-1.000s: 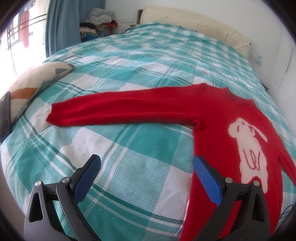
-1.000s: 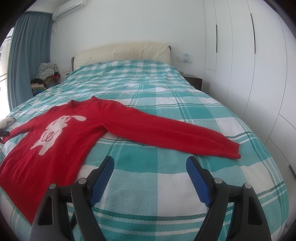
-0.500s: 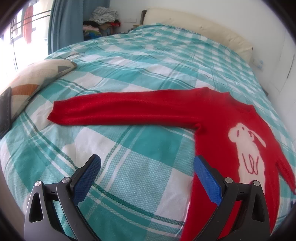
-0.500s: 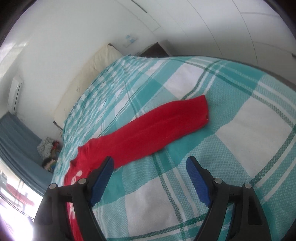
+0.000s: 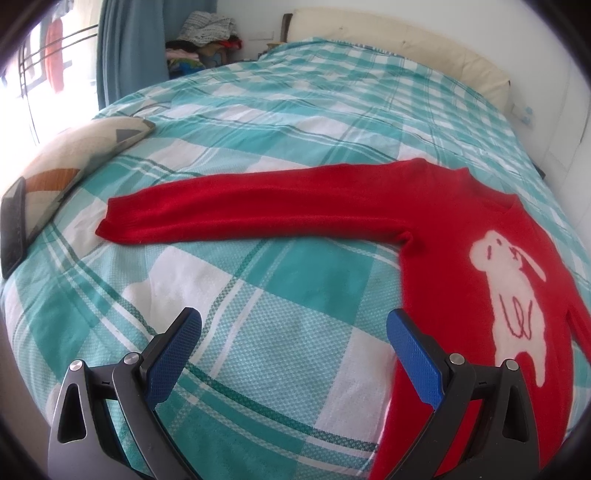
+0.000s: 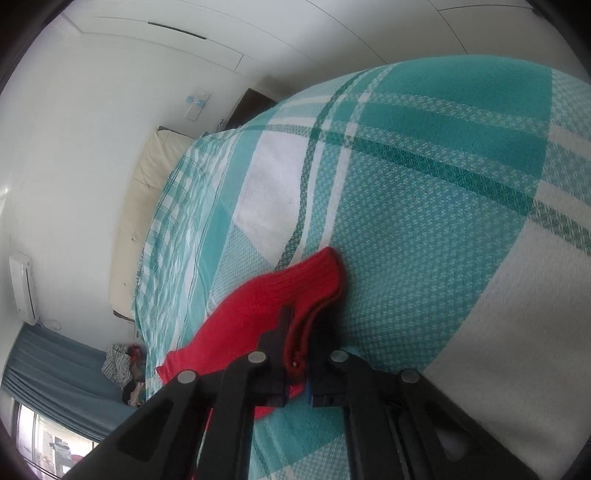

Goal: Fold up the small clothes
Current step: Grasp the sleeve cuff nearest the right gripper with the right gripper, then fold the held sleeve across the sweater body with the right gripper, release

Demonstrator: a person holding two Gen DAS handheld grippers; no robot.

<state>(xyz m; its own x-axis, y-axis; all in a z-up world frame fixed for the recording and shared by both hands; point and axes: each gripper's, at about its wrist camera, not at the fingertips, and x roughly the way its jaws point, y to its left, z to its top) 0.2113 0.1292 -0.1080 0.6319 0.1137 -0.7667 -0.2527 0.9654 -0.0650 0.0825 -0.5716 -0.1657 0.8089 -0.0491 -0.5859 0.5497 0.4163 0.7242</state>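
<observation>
Red knit sweater (image 5: 461, 266) lies flat on the bed (image 5: 295, 110), soft and light, likely to droop; cuffs suit gripping. Right gripper (image 6: 297, 354) pinches one cuff (image 6: 314, 284); left gripper (image 5: 293, 350) hangs wide, empty

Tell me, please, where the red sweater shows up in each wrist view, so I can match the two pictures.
Left wrist: red sweater spread across centre and right, one sleeve reaching left.
Right wrist: only a sleeve cuff, lower centre, pinched in the right gripper.
Shared landmark: cream headboard.
</observation>
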